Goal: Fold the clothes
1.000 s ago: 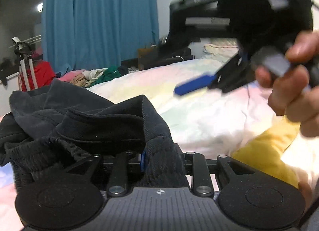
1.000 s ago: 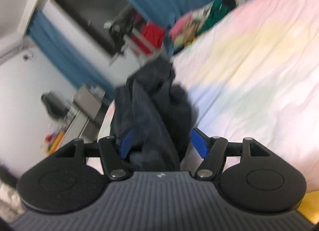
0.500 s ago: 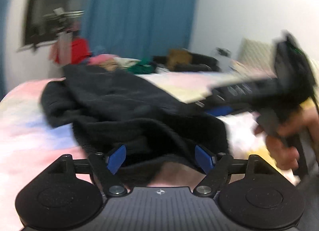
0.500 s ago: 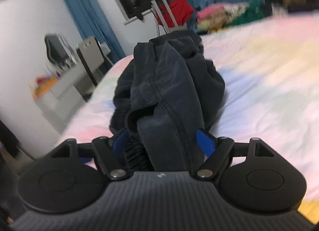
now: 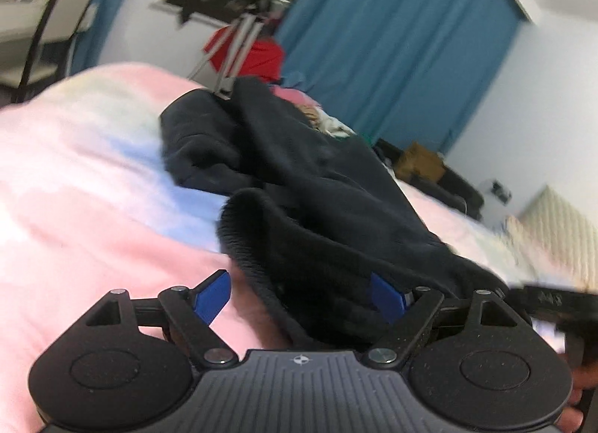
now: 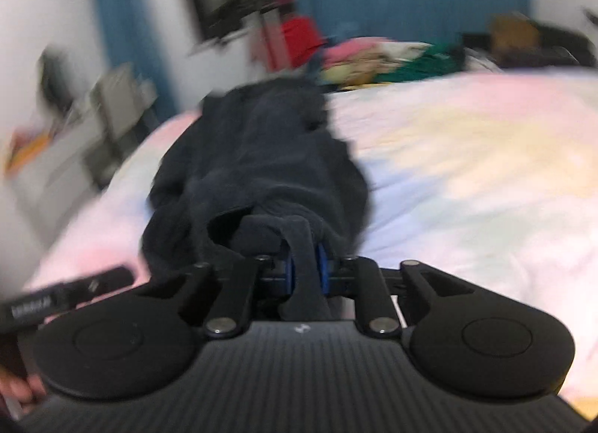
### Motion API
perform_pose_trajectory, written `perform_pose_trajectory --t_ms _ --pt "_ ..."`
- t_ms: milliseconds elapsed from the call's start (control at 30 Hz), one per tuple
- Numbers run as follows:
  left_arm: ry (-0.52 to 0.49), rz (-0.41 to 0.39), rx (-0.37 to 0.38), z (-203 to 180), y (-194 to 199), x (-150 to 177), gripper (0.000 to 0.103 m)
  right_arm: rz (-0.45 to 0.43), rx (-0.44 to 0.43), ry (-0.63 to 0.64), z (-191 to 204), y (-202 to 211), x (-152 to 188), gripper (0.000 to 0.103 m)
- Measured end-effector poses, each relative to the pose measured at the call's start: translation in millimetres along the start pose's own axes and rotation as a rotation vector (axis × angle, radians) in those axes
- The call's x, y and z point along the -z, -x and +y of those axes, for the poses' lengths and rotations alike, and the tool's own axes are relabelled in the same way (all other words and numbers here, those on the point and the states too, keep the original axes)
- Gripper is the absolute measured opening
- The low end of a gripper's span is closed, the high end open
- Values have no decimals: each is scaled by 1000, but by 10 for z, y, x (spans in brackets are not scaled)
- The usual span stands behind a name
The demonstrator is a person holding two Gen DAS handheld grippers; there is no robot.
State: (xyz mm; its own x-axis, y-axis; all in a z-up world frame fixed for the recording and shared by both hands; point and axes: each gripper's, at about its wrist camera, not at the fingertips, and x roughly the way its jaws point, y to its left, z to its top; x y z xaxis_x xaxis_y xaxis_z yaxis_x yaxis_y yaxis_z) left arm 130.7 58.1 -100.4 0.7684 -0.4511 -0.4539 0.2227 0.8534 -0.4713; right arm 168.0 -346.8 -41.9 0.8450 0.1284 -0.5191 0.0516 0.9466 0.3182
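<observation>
A dark navy garment lies bunched on the pastel bed cover. My left gripper is open, its blue pads wide apart, with the garment's ribbed edge lying between the jaws. In the right wrist view the same garment stretches away from me. My right gripper is shut on a fold of that garment. The right gripper's body shows at the right edge of the left wrist view.
A pile of coloured clothes lies at the far edge of the bed. A tripod with a red cloth stands beyond it, before blue curtains. A desk and chair stand left of the bed.
My right gripper has closed on a fold of the garment. My left gripper opened about half a second ago and stays open, now lower by the ribbed edge.
</observation>
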Motion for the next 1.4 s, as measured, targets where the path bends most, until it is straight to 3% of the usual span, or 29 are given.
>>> perform_pose_trajectory --t_ms 100,267,333,400,467,500,533,600,733,833,900,933,1000,1033,1067,1100,1167,1233,1300,1400 --pt "77 14 12 123 -168 -108 88 -2 91 -228 -462 23 55 10" --pt "206 37 33 328 -448 -287 88 59 72 -466 -859 -17 191 12" --pt "248 46 44 391 -535 -347 88 52 31 -506 -887 25 209 14" --pt "262 54 66 399 -545 -370 88 58 -2 -506 -865 70 209 23" --pt "276 62 88 406 -556 -393 88 63 -23 -495 -816 124 227 55" --pt "282 66 99 409 -562 -404 88 61 -32 -491 -793 150 247 80" --pt "289 70 110 413 -567 -416 88 59 -41 -488 -770 175 268 88" --pt "303 78 132 420 -578 -439 89 65 -64 -497 -750 225 323 86" --pt "331 95 175 435 -599 -485 98 126 -18 -479 -678 230 445 87" --pt "347 103 196 442 -609 -526 98 203 21 -495 -727 81 580 86" --pt "344 96 171 433 -596 -572 94 196 14 -504 -716 11 611 87" --pt "342 92 159 429 -589 -595 88 191 9 -508 -709 -23 625 87" --pt "338 84 134 421 -576 -641 77 188 -52 -527 -716 -82 627 76" --pt "336 81 121 417 -569 -664 62 196 -78 -538 -722 -114 636 63" --pt "334 77 109 412 -562 -686 53 204 -104 -548 -727 -146 644 49" --pt "332 73 96 408 -555 -709 49 208 -126 -552 -659 -153 648 42" --pt "328 66 71 400 -542 -755 27 215 -170 -557 -502 -159 653 26" --pt "324 59 46 392 -528 -801 19 222 -214 -563 -344 -166 658 26" --pt "320 51 21 383 -515 -847 18 229 -257 -568 -187 -173 664 25" --pt "264 -22 -26 447 -222 -1222 17 240 -323 -575 48 -183 672 24"
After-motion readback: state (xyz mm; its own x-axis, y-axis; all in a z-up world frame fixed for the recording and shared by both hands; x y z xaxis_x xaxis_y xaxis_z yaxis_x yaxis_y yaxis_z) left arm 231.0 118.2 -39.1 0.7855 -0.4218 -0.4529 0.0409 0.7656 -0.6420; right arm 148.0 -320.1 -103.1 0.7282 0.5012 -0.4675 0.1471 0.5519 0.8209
